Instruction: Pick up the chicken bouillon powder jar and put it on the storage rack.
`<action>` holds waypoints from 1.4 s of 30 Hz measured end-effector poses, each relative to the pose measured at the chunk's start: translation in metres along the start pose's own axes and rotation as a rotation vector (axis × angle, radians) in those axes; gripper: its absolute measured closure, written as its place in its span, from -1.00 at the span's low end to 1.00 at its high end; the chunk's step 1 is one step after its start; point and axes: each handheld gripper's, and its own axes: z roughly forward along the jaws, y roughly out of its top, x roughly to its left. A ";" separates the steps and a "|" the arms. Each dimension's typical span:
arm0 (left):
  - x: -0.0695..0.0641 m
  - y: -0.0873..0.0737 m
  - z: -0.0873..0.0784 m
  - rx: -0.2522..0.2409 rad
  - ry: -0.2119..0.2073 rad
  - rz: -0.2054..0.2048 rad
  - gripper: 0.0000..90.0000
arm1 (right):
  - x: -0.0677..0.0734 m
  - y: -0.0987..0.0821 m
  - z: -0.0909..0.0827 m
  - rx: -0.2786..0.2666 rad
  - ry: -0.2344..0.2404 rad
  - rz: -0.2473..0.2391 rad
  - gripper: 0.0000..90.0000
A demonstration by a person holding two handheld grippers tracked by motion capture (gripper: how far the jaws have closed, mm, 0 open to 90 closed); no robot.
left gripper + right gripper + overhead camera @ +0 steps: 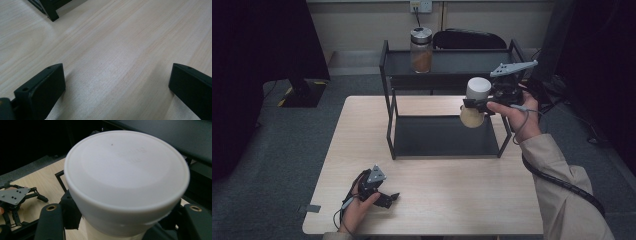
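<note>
White-lidded jar (pixel 475 102), clamped upright below its lid in the right gripper's (pixel 482 104) jaws, hangs above the rack's lower shelf (pixel 444 136) and just under its top shelf (pixel 452 62), while the left gripper (pixel 382 196) rests open-jawed on the counter (pixel 452 200).

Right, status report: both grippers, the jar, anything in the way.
Right gripper shut on white-lidded jar, held above the rack's lower shelf. Left gripper open, resting on table. Glass jar on top shelf, well left of the carried one.
</note>
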 end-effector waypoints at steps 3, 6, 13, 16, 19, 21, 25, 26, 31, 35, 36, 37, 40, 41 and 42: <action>0.000 0.000 0.000 0.000 0.000 0.000 -1.00 | 0.001 0.006 -0.004 -0.001 -0.005 -0.007 -0.22; 0.000 0.000 0.000 0.000 0.000 0.000 -1.00 | 0.001 0.013 -0.009 -0.005 -0.003 -0.006 -0.22; 0.000 0.000 0.000 0.000 0.000 0.000 -1.00 | 0.004 0.031 -0.015 -0.002 -0.007 -0.021 -0.22; 0.000 0.000 0.000 0.000 0.000 0.000 -1.00 | 0.006 0.040 -0.017 0.001 -0.010 -0.033 -0.22; 0.000 0.000 0.000 -0.001 0.000 0.000 -1.00 | 0.007 0.047 -0.018 0.002 -0.008 -0.039 -0.22; 0.000 0.000 0.000 0.000 0.000 0.000 -1.00 | 0.008 0.051 -0.019 0.002 -0.005 -0.047 -0.22; 0.000 0.000 0.000 0.000 0.001 0.000 -1.00 | 0.009 0.058 -0.019 0.007 -0.002 -0.051 -0.22; 0.000 0.000 0.000 0.000 0.001 0.001 -1.00 | 0.009 0.058 -0.019 0.006 -0.002 -0.051 -0.22; 0.000 0.000 0.000 0.000 0.000 0.000 -1.00 | 0.009 0.065 -0.023 0.004 -0.006 -0.058 -0.22; 0.000 0.000 0.000 0.000 0.000 0.000 -1.00 | 0.009 0.073 -0.028 -0.001 -0.011 -0.061 -0.22; 0.000 0.000 0.000 0.000 0.000 0.000 -1.00 | 0.009 0.075 -0.029 -0.002 -0.015 -0.065 -0.22; 0.000 0.000 0.000 -0.001 0.000 0.000 -1.00 | 0.009 0.077 -0.030 -0.003 -0.016 -0.066 -0.22; 0.000 0.000 0.000 -0.001 0.000 0.000 -1.00 | 0.007 0.083 -0.033 -0.009 -0.011 -0.062 -0.22; 0.000 0.000 0.000 -0.001 0.000 0.000 -1.00 | 0.008 0.085 -0.033 -0.009 -0.014 -0.063 -0.22; 0.000 0.000 0.000 0.002 0.000 0.002 -1.00 | 0.009 0.087 -0.034 -0.008 -0.018 -0.064 -0.22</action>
